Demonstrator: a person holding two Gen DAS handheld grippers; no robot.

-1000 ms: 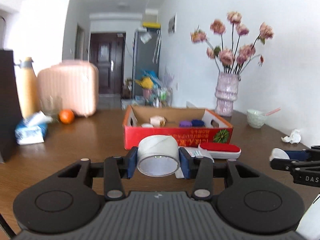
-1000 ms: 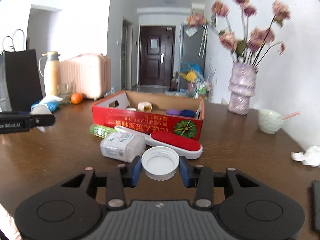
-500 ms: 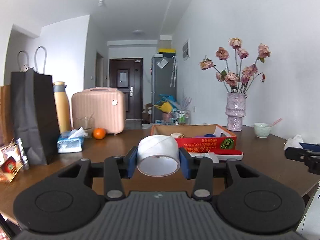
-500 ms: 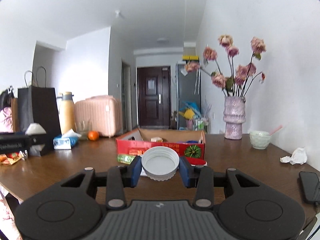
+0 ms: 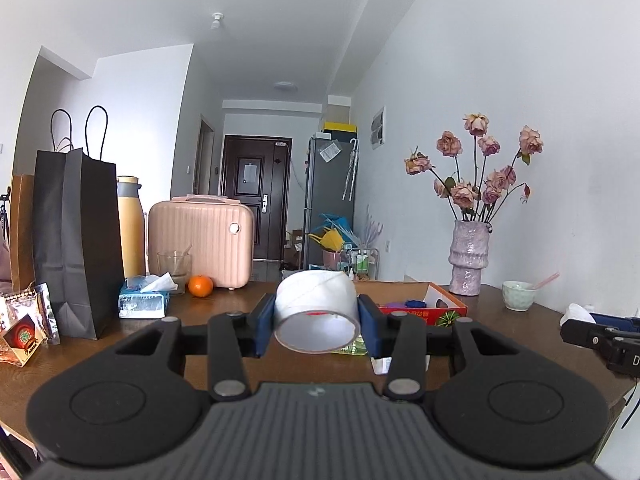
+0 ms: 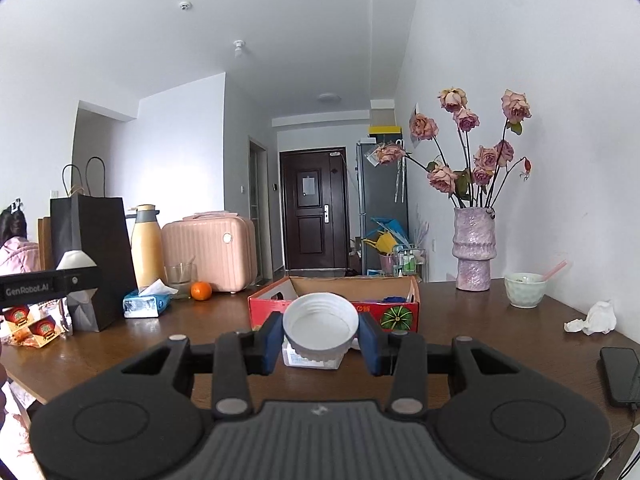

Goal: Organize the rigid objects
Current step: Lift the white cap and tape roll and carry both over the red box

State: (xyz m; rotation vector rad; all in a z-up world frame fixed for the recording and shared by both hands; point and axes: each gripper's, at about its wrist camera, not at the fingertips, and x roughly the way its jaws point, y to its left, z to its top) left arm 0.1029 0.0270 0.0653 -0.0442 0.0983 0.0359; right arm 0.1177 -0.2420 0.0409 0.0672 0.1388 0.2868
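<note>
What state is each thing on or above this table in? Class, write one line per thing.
Left hand-held gripper: shut on the tape roll.
Tape roll: held, lifted off the table.
Right hand-held gripper: shut on the white lid.
White lid: held, hollow side facing the camera.
Cardboard box: open-topped, small items inside.
Phone: lying flat.
Glass: upright.

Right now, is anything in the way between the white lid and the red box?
Nothing tall blocks it. The right gripper holds the white lid in front of the red cardboard box, whose top is open. Only a small white plastic container sits low on the table between them, under the lid.
</note>
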